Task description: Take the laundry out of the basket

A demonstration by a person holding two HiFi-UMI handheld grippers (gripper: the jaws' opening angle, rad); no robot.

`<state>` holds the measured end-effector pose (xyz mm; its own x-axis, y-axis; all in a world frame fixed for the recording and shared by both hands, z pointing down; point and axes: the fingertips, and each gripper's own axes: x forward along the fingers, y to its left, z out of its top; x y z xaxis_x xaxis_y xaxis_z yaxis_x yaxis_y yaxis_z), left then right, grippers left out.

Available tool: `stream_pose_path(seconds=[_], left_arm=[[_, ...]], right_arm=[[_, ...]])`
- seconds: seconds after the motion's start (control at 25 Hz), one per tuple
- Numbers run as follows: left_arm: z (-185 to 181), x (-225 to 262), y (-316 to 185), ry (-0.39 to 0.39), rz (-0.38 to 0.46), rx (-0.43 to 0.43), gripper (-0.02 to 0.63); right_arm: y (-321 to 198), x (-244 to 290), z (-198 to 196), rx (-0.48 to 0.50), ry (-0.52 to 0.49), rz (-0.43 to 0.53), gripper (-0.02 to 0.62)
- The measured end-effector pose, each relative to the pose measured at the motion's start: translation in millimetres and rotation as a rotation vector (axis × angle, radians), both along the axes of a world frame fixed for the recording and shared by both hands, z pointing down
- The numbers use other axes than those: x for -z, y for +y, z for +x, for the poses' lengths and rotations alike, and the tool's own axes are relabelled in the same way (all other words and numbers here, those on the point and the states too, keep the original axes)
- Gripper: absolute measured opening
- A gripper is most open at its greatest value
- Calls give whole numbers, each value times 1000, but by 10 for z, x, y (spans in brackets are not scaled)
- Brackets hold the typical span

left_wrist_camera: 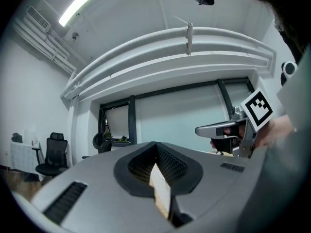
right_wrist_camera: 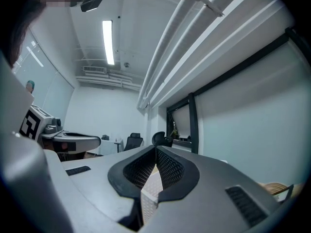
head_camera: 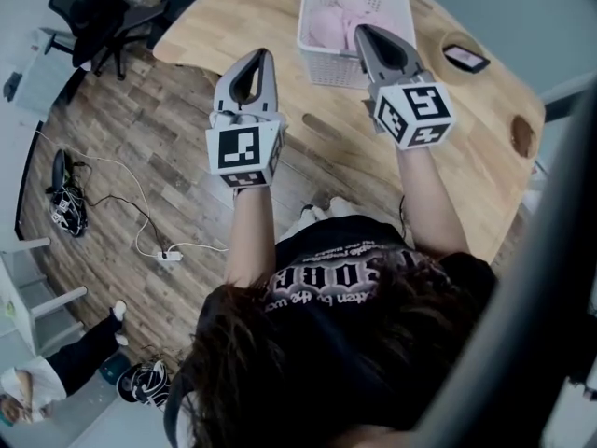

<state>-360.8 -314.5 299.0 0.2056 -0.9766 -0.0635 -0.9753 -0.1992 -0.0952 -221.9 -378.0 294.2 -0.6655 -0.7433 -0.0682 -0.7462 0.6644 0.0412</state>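
My left gripper (left_wrist_camera: pixel 156 147) points level, its jaws pressed together at the tips with nothing between them. At three o'clock I see my right gripper (left_wrist_camera: pixel 214 129) side-on. An office chair (left_wrist_camera: pixel 51 154) stands at nine o'clock, and a ceiling light (left_wrist_camera: pixel 82 3) glows at eleven.

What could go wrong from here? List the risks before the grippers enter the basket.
1. The left gripper and right gripper are both shut; unopened, they would only prod the pink laundry.
2. The white plastic mesh basket looks light; tugged cloth might drag or tip it.
3. The dark flat device on the table right of the basket could get knocked.
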Motion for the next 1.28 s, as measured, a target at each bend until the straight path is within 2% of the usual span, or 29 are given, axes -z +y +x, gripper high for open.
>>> stream_pose_path(seconds=[0.08,0.28,0.48,1.0,1.28], left_arm=[[-37,34,-78,0,-12,-16,2],[-108,-32,-319,18,16,-37,2],[-113,-19,-595,23,-9,-32,2],[-87,-60,-1336,17,-1,-55,2],[-103,-90,-1592,15,-5,-57,2]], right_arm=[[-89,62,-35,-15,6,10,31],[-322,197,-53,-36,17,55,31],[-584,172,-37,-51,14,41,31],[-1359,111,-211,-5,52,37,31],[-1678,-128,-291,26,86,21,31]])
